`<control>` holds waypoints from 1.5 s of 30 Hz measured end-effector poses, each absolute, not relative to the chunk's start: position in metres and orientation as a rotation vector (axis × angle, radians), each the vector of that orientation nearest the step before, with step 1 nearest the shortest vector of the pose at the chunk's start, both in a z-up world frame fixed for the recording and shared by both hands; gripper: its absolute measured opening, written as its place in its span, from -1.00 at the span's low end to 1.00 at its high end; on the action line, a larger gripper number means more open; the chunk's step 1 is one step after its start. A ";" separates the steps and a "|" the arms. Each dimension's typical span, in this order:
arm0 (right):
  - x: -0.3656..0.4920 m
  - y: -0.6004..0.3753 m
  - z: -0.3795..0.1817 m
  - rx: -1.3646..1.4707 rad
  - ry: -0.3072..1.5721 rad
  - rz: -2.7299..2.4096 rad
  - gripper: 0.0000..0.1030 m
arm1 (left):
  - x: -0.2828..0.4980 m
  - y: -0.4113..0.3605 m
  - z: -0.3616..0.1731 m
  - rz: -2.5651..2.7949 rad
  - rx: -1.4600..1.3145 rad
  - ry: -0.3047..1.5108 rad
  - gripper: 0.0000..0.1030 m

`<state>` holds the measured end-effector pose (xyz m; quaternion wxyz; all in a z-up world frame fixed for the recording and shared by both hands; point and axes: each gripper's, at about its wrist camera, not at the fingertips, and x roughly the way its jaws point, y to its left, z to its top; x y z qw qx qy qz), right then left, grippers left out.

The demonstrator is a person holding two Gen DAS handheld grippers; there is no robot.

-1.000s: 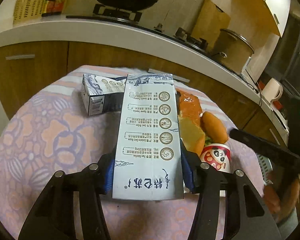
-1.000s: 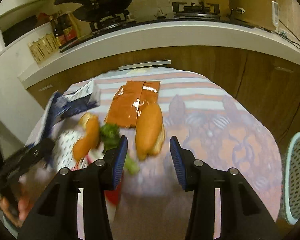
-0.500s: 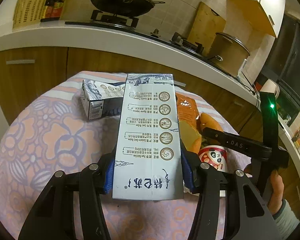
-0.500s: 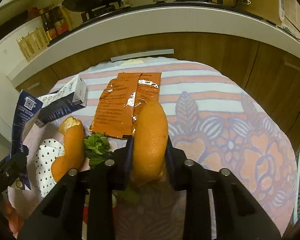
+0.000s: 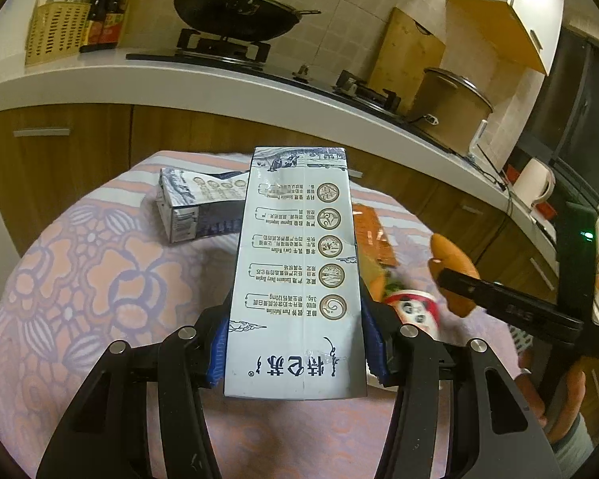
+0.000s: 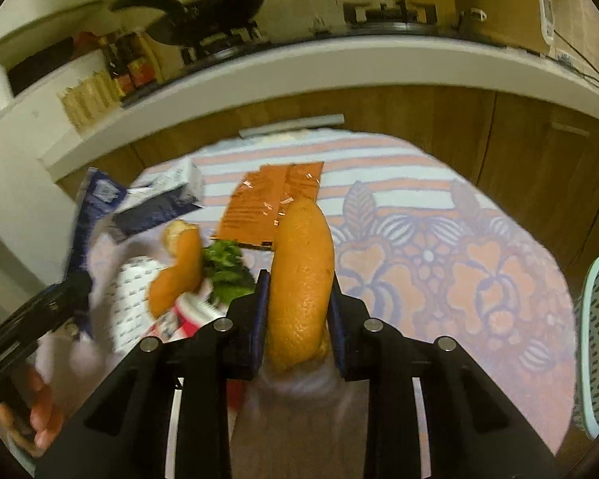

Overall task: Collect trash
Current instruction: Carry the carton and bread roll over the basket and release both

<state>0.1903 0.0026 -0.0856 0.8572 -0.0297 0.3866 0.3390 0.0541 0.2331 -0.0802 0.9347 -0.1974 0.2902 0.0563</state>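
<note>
The left hand-held gripper clamps a milk carton at lower centre, above the desk. The right hand-held gripper squeezes a bread roll at centre frame, seemingly lifted clear. A basket sits at the right edge.
</note>
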 end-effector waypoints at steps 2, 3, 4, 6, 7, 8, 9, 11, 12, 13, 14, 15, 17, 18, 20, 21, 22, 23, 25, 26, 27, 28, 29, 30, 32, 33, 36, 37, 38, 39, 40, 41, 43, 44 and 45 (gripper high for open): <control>0.180 -0.009 -0.074 -0.046 0.782 0.759 -0.54 | 0.045 0.222 -0.070 0.094 -0.413 0.565 -0.02; 0.174 -0.016 -0.068 -0.042 0.763 0.776 -0.54 | 0.043 0.218 -0.066 0.087 -0.409 0.557 -0.02; 0.171 -0.021 -0.063 -0.040 0.750 0.785 -0.54 | 0.041 0.208 -0.059 0.077 -0.395 0.550 -0.02; 0.161 -0.033 -0.051 -0.032 0.717 0.803 -0.54 | 0.041 0.197 -0.051 0.062 -0.380 0.541 -0.02; 0.156 -0.041 -0.044 -0.030 0.695 0.804 -0.54 | 0.041 0.190 -0.046 0.046 -0.376 0.533 -0.02; 0.154 -0.044 -0.039 -0.028 0.681 0.801 -0.54 | 0.041 0.184 -0.041 0.031 -0.375 0.527 -0.02; 0.151 -0.051 -0.033 -0.027 0.664 0.795 -0.54 | 0.043 0.179 -0.037 0.017 -0.375 0.522 -0.02; 0.147 -0.065 -0.023 -0.029 0.634 0.769 -0.54 | 0.046 0.167 -0.030 -0.011 -0.378 0.514 -0.02; 0.147 -0.070 -0.020 -0.030 0.624 0.758 -0.54 | 0.049 0.161 -0.028 -0.023 -0.376 0.514 -0.02; 0.147 -0.077 -0.017 -0.029 0.613 0.743 -0.54 | 0.052 0.152 -0.026 -0.040 -0.367 0.516 -0.02; 0.146 -0.087 -0.013 -0.025 0.602 0.727 -0.54 | 0.056 0.143 -0.024 -0.053 -0.356 0.518 -0.02; 0.145 -0.096 -0.010 -0.019 0.591 0.711 -0.54 | 0.059 0.134 -0.023 -0.066 -0.345 0.522 -0.02; 0.144 -0.114 -0.004 -0.013 0.570 0.672 -0.54 | 0.065 0.119 -0.021 -0.092 -0.329 0.526 -0.02; 0.145 -0.122 -0.001 -0.004 0.566 0.660 -0.54 | 0.068 0.112 -0.020 -0.107 -0.321 0.527 -0.02; 0.147 -0.143 0.004 0.045 0.563 0.658 -0.54 | 0.076 0.093 -0.016 -0.141 -0.304 0.531 -0.02; 0.149 -0.155 0.006 0.071 0.558 0.655 -0.54 | 0.080 0.084 -0.014 -0.157 -0.296 0.532 -0.02; 0.149 -0.165 0.008 0.080 0.548 0.633 -0.54 | 0.084 0.076 -0.012 -0.172 -0.288 0.534 -0.02; 0.148 -0.174 0.010 0.077 0.538 0.611 -0.54 | 0.088 0.070 -0.011 -0.183 -0.281 0.536 -0.02; 0.148 -0.193 0.011 0.052 0.514 0.542 -0.54 | 0.098 0.052 -0.008 -0.210 -0.263 0.541 -0.02; 0.149 -0.202 0.010 0.049 0.514 0.517 -0.54 | 0.103 0.043 -0.007 -0.224 -0.255 0.545 -0.02; 0.151 -0.211 0.008 0.053 0.517 0.495 -0.54 | 0.108 0.036 -0.007 -0.236 -0.249 0.548 -0.01; 0.154 -0.222 0.004 0.060 0.525 0.469 -0.54 | 0.113 0.027 -0.007 -0.249 -0.243 0.552 -0.01; 0.157 -0.229 0.002 0.067 0.531 0.449 -0.54 | 0.118 0.019 -0.007 -0.260 -0.238 0.557 -0.01; 0.160 -0.240 -0.003 0.075 0.539 0.423 -0.54 | 0.124 0.010 -0.007 -0.273 -0.232 0.563 -0.01; 0.164 -0.260 -0.011 0.089 0.554 0.375 -0.54 | 0.136 -0.009 -0.009 -0.302 -0.223 0.578 -0.01; 0.166 -0.269 -0.015 0.095 0.562 0.351 -0.54 | 0.140 -0.016 -0.010 -0.312 -0.219 0.584 -0.01; 0.175 -0.294 -0.029 0.110 0.603 0.279 -0.53 | 0.158 -0.049 -0.016 -0.356 -0.203 0.618 -0.01; 0.177 -0.300 -0.033 0.114 0.618 0.256 -0.53 | 0.162 -0.057 -0.020 -0.367 -0.199 0.629 -0.01; 0.183 -0.309 -0.042 0.123 0.650 0.226 -0.53 | 0.167 -0.066 -0.023 -0.377 -0.196 0.641 -0.01; 0.187 -0.316 -0.048 0.130 0.673 0.210 -0.53 | 0.172 -0.074 -0.027 -0.387 -0.194 0.656 -0.01; 0.191 -0.322 -0.056 0.138 0.699 0.190 -0.53 | 0.177 -0.085 -0.032 -0.400 -0.195 0.675 -0.01; 0.196 -0.327 -0.065 0.145 0.725 0.172 -0.53 | 0.183 -0.093 -0.036 -0.412 -0.197 0.692 -0.01; 0.203 -0.339 -0.082 0.165 0.779 0.146 -0.53 | 0.194 -0.109 -0.049 -0.452 -0.190 0.741 -0.01; 0.205 -0.344 -0.089 0.175 0.799 0.136 -0.53 | 0.199 -0.117 -0.055 -0.472 -0.183 0.767 -0.01; 0.207 -0.349 -0.098 0.187 0.824 0.122 -0.53 | 0.203 -0.125 -0.061 -0.482 -0.178 0.787 -0.01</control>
